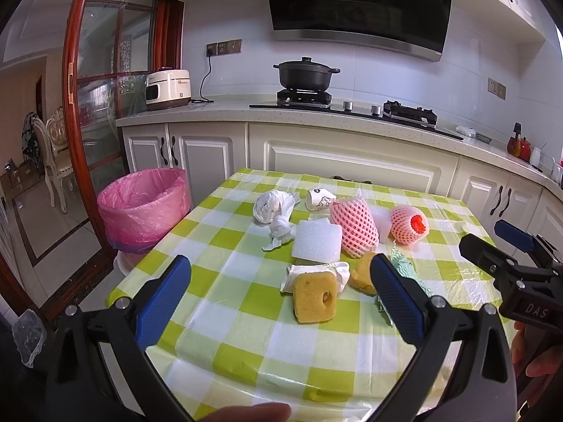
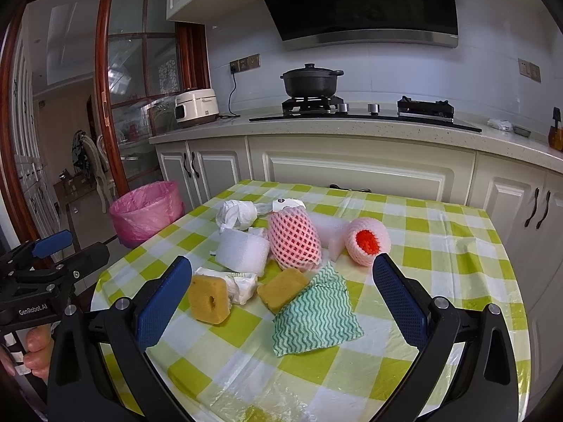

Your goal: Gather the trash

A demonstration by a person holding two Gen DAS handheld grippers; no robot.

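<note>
Where the trash lies clustered on the green-and-white checked tablecloth (image 2: 440, 256), two yellow sponges occupy the near edge of the group: one with a hole (image 2: 208, 295) and a plain one (image 2: 283, 288), with a crumpled white wrapper (image 2: 239, 281) between them. Beside the plain sponge lies a green wavy-striped cloth (image 2: 313, 313); in the left wrist view that cloth (image 1: 404, 267) is mostly hidden behind the left gripper's finger. Behind the sponges sit a white foam sheet (image 2: 242, 251), a pink foam fruit net (image 2: 295, 239), and a second pink net with a red-orange core (image 2: 367, 242), whose contents cannot be identified. A further white foam piece (image 2: 332, 237) is partly covered by the two nets. At the far side, a crumpled white plastic bag (image 1: 272, 207) and a tipped paper cup (image 1: 320, 199) are seen; from the right wrist view the cup is largely hidden by the net. The left gripper (image 1: 281, 292) and the right gripper (image 2: 281, 292) both hover above the near table edge, jaws spread wide, holding nothing. Beyond the table's left corner stands a bin lined with a pink bag (image 1: 140, 211). Along the back wall, a black pot (image 1: 304, 74) rests on the stove.
</note>
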